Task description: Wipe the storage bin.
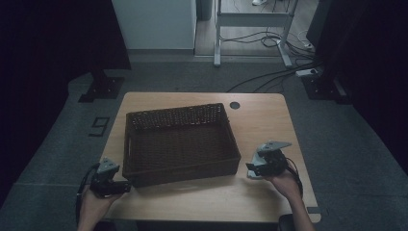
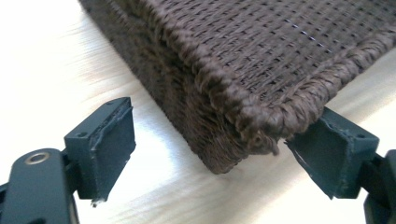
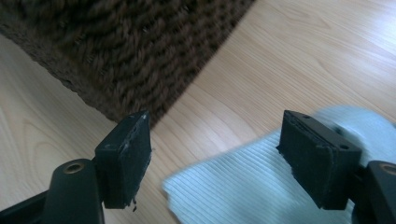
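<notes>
We saw the dark brown wicker basket (image 1: pixel 180 144) sitting on the middle of the wooden bench (image 1: pixel 264 120), turned a little askew. Its near left corner (image 2: pixel 261 123) lay between the parted jaws of our left tool (image 1: pixel 126 186), with the pads clear of the weave on both sides, as the left gripper view showed. Our right tool (image 1: pixel 249 169) hovered just off the basket's near right corner, jaws apart. In the right gripper view a pale ribbed cloth (image 3: pixel 233 186) lay on the bench between and beneath those jaws, ungripped, close beside the basket wall (image 3: pixel 126 51). Both hands came in from the near edge.
</notes>
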